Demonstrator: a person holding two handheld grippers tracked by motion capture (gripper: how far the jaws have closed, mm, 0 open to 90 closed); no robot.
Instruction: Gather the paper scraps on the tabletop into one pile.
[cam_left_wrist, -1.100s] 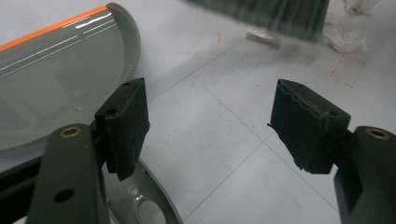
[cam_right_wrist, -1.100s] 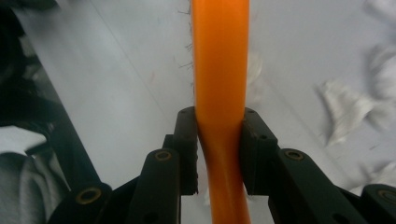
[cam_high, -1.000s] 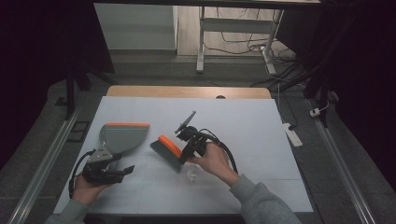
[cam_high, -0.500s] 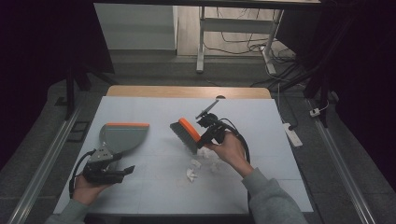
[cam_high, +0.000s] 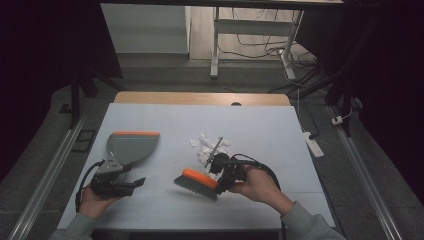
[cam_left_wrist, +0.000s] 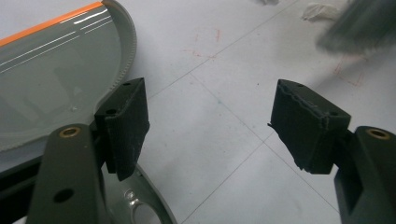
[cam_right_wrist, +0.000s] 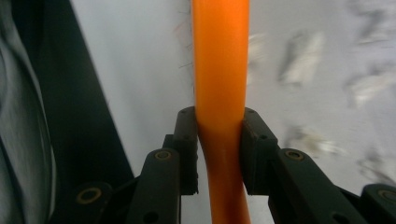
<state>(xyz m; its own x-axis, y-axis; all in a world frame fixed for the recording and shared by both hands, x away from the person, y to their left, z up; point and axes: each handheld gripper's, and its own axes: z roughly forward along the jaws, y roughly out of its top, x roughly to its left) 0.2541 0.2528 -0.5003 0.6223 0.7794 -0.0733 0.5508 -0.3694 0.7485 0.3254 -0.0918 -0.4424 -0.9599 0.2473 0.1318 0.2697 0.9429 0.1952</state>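
Note:
A hand brush (cam_high: 196, 183) with an orange back and grey bristles hangs low over the near middle of the white table (cam_high: 260, 125). My right gripper (cam_high: 221, 179) is shut on it. In the right gripper view both jaws press the orange back (cam_right_wrist: 219, 70), with my right gripper (cam_right_wrist: 219, 140) clamped around it. A grey dustpan (cam_high: 131, 146) with an orange lip lies at the left. Just behind its handle, my left gripper (cam_high: 120, 184) stands open. In the left gripper view the dustpan (cam_left_wrist: 46, 70) lies beside the left jaw, and nothing sits in my left gripper (cam_left_wrist: 208, 112). White paper scraps (cam_high: 207, 145) lie beyond the brush.
A white power strip (cam_high: 312, 143) lies off the table's right edge. Metal rails run along both sides of the table. Blurred bristles (cam_left_wrist: 364, 23) and a scrap (cam_left_wrist: 322, 10) show at the top right of the left gripper view.
My right gripper swung the brush up toward the table's middle, then back down toward the near edge. The paper scraps now lie farther up the table. The left gripper stayed put.

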